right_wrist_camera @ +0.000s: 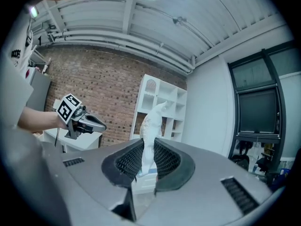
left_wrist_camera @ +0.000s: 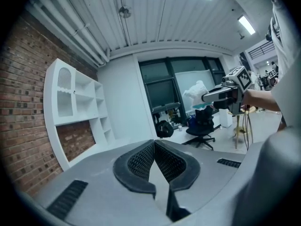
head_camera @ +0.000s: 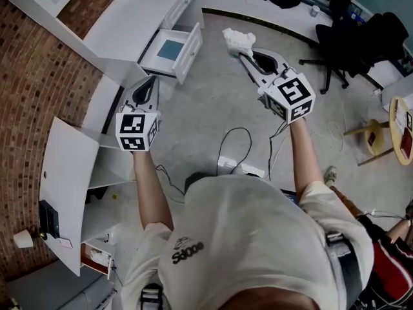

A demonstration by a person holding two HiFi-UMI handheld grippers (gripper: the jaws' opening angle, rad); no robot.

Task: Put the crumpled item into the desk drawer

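White crumpled item (head_camera: 238, 41) clamped between right gripper (head_camera: 244, 55) jaws, upper centre; left gripper (head_camera: 153, 81) closed, empty; open desk drawer (head_camera: 191, 51) upper left.

The room is lit evenly by ceiling strip lights (left_wrist_camera: 247, 25). The 2 gripper views are bent and darkened at the edges.

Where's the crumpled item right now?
The crumpled item is pinched between the fingers of the right gripper, upper centre of the head view, just right of the open desk drawer.
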